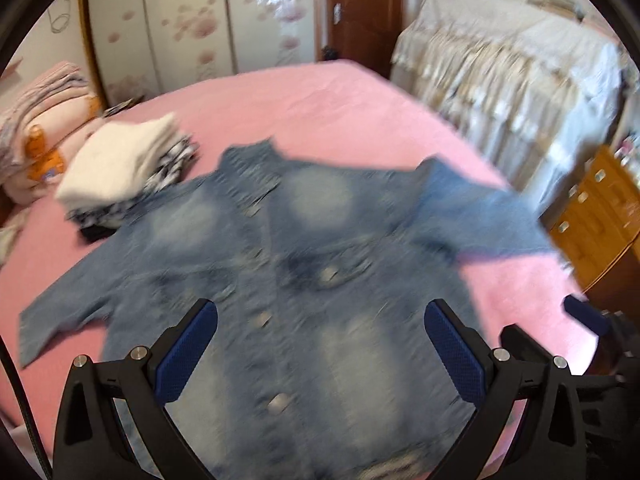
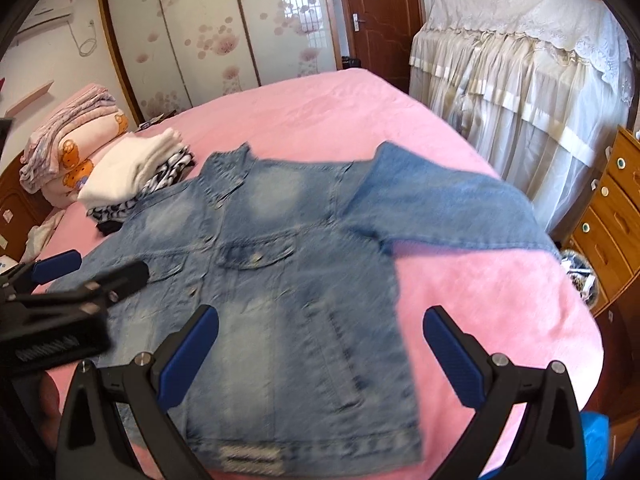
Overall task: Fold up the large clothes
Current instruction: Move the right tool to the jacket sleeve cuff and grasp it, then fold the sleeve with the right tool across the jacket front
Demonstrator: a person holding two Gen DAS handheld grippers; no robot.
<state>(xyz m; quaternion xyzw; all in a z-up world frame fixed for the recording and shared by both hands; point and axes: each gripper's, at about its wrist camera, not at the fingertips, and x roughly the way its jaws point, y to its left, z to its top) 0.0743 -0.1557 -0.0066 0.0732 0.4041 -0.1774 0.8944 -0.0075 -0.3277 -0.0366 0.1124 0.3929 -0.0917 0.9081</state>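
both tongs, left (image 1: pixel 320 344) and right (image 2: pixel 320 344), hung spread wide and empty above the hem of the denim jacket (image 2: pixel 288 280), which lay front-up on the pink bed (image 2: pixel 500 320), sleeves out. it looked heavy and stiff, likely to hold creases; seams at hem corners, cuffs or shoulders seemed the surest grips. beyond it sat a stack of folded clothes (image 2: pixel 132 172).
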